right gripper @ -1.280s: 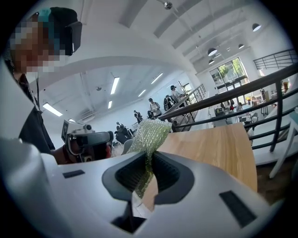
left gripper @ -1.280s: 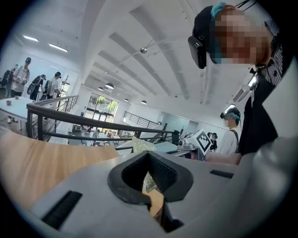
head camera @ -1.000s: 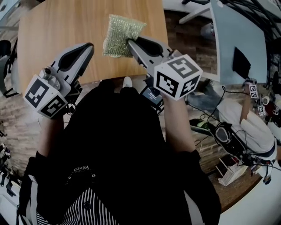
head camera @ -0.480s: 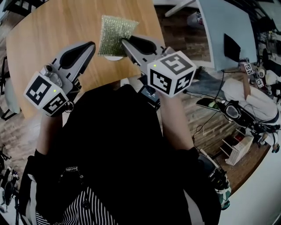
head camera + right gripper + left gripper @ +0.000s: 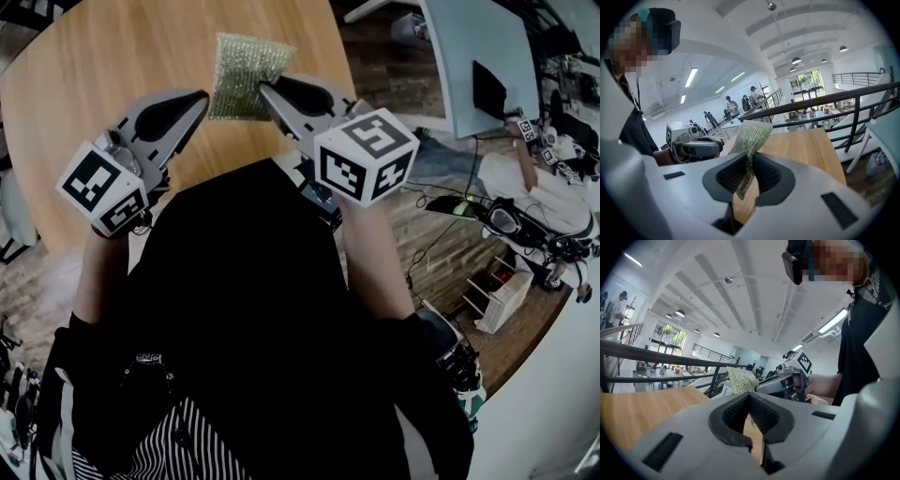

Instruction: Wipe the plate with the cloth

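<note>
L gripper (image 5: pixel 199 97) shifted; R gripper (image 5: pixel 264 89) pinches cloth (image 5: pixel 242 70), prob. above table (image 5: pixel 103 66).

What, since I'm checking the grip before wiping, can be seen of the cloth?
The cloth is a yellow-green, glittery open-mesh piece, roughly rectangular and softly creased. It is clamped near one edge between the jaws of the right gripper, with a short tail showing below the pads and most of it standing free beyond them. It appears to be held in the air over the wooden table, and only that gripper touches it.
</note>
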The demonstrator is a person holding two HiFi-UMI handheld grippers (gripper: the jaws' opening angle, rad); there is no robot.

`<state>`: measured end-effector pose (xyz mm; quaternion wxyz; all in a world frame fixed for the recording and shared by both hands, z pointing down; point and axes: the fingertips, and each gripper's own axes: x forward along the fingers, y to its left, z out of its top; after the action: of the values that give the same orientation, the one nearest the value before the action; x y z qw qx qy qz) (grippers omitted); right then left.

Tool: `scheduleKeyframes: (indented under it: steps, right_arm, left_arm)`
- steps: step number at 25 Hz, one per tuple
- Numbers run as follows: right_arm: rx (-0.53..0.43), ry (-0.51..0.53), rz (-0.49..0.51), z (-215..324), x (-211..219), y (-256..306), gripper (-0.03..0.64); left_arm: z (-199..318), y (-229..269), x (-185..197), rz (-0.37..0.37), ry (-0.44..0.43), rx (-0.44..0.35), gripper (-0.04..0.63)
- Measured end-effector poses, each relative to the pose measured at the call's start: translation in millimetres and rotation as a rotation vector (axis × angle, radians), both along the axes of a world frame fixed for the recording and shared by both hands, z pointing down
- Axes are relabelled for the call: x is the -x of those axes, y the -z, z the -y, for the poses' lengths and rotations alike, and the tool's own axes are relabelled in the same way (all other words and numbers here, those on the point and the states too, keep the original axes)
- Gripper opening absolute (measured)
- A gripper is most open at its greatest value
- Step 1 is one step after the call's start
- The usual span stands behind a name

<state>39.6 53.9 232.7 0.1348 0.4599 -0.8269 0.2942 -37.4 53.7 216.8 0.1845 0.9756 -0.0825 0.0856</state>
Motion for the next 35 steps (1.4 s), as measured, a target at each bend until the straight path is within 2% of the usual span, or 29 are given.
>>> scheduleKeyframes:
  steps: [4,8,11,20,35]
  right_arm:
    - [0.008,0.007,0.007,7,5,-13,0.038]
    - [0.018,0.051,0.015,28,29,-27,0.038]
    - [0.034,0.073,0.02,42,30,-39,0.038]
    - [0.115,0.108,0.053,76,34,-82,0.038]
    - [0.219,0.136,0.09,71,7,-143,0.038]
  left_arm:
    - [-5,-17,4,0.028,-0.016,0.005,-0.006]
    - [14,-32,21,0.067,-0.002,0.004,-0.006]
    - [27,-41,23,0.1,0.016,0.008,-0.006]
    - [47,-87,34,0.195,0.053,0.123,-0.006]
    - [50,-145,3,0.309,0.09,0.237,-0.006]
